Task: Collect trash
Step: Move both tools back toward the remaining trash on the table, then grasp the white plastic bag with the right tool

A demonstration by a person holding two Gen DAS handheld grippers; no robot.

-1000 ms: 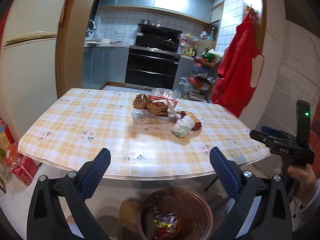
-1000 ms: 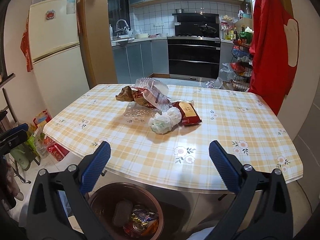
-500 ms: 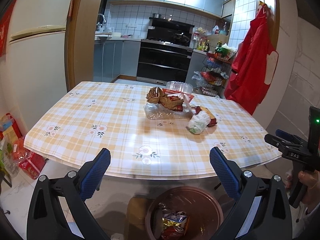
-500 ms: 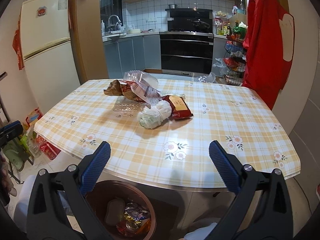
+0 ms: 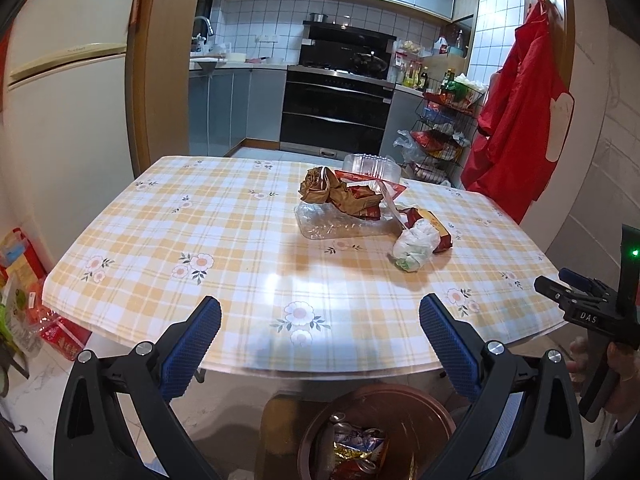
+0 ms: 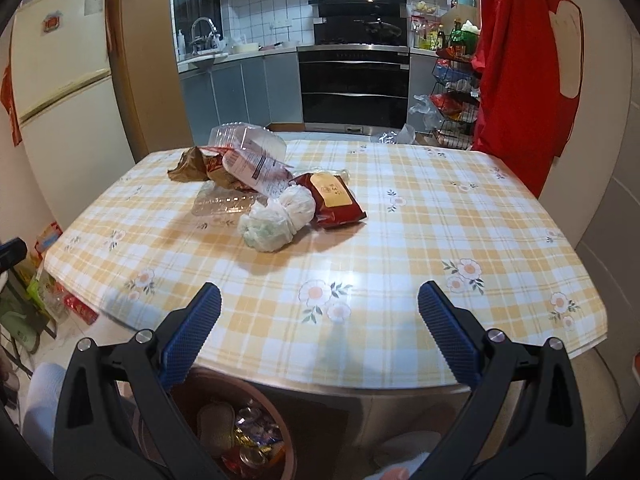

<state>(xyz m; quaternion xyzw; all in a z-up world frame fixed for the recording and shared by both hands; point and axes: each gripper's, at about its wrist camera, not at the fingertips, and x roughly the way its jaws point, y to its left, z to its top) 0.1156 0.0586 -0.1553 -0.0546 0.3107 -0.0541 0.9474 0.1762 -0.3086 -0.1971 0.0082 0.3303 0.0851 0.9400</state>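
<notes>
A checked surface (image 5: 224, 240) is carrying a heap of trash near its middle, while a brown bin (image 5: 404, 404) on the floor is waiting just below the near edge, already holding cans and wrappers. In the heap, a clear plastic tray (image 5: 336, 224) is lying under crumpled brown wrappers (image 5: 332, 194), with a red packet (image 6: 334, 198) beside it and a knotted white bag (image 6: 280, 218) touching the packet, nearest the person. The left gripper (image 5: 320, 336) and right gripper (image 6: 318, 326) are both hovering over the near edge, fingers spread wide and holding nothing, well apart from the trash. The bag is likely the next pick; soft and slack, it could slip from a shallow pinch, or drag the touching packet off the surface.
</notes>
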